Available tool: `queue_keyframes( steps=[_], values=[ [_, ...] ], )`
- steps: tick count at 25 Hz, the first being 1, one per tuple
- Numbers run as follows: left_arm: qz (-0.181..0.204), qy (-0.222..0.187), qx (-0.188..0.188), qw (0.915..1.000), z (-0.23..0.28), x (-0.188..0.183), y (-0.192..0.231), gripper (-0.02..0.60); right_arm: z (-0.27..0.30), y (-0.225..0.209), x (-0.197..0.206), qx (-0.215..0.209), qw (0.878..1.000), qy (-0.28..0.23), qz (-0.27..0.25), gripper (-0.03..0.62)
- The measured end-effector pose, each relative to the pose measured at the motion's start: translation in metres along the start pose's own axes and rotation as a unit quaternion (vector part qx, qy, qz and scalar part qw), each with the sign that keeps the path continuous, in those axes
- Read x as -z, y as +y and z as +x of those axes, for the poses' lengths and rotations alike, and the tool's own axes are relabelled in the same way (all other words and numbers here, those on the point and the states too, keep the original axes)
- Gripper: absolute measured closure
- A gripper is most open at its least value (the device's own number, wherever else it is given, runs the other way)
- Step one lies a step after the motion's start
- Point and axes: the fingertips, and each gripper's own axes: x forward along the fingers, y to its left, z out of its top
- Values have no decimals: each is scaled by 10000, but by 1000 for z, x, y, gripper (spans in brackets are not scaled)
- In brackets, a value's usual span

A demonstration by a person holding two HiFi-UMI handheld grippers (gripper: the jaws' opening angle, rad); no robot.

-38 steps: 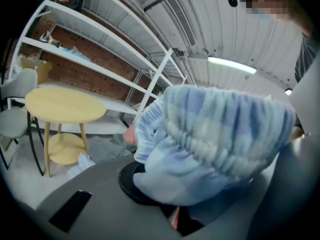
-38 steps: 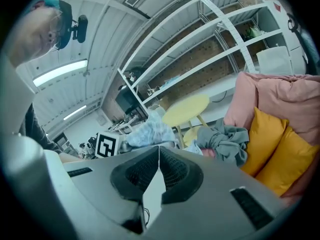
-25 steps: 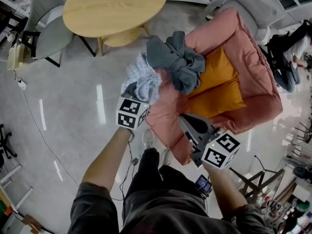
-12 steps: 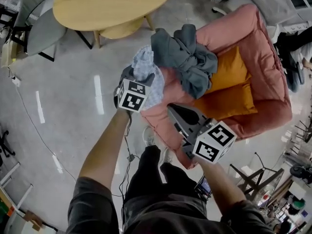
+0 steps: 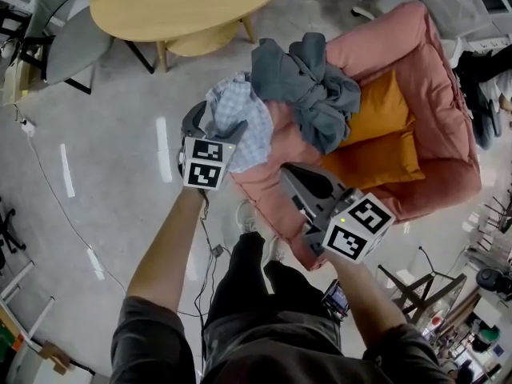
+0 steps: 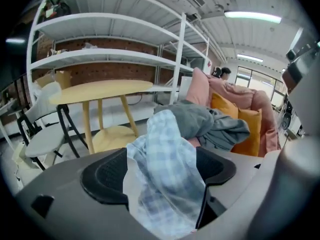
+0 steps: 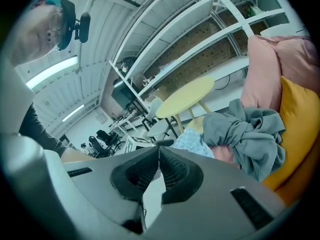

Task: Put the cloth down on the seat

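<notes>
By the seat [image 5: 432,78], left hand-held gripper [image 5: 213,129] is opening, checked cloth [image 5: 240,112] between jaws; right hand-held gripper [image 5: 294,181] clenched, empty.

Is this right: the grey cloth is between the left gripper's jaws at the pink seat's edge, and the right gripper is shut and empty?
One slip: the left gripper view shows the blue checked cloth between the opening jaws of the left gripper, not the grey cloth, which lies further onto the pink seat. The right gripper is shut and empty.
</notes>
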Motion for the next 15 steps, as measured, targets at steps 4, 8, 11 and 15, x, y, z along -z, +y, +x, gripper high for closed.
queue_keyframes(
  steps=[4,8,11,15],
  values=[
    [-62,-68,50,9999,-26,7,-17,160,-9,12,-6,-54,9999,-96,-86,577],
    [-166,-142,19,9998,-58,10,-36,161,-26,33,-14,-186,9993,-215,-261,577],
    [-370,-434,36,9984,-94,-5,-55,161,-43,50,-19,-292,9983,-279,-430,577],
    [-307,-904,222,9952,-154,-38,-95,166,-70,76,-31,-414,9962,-450,-626,579]
  ],
)
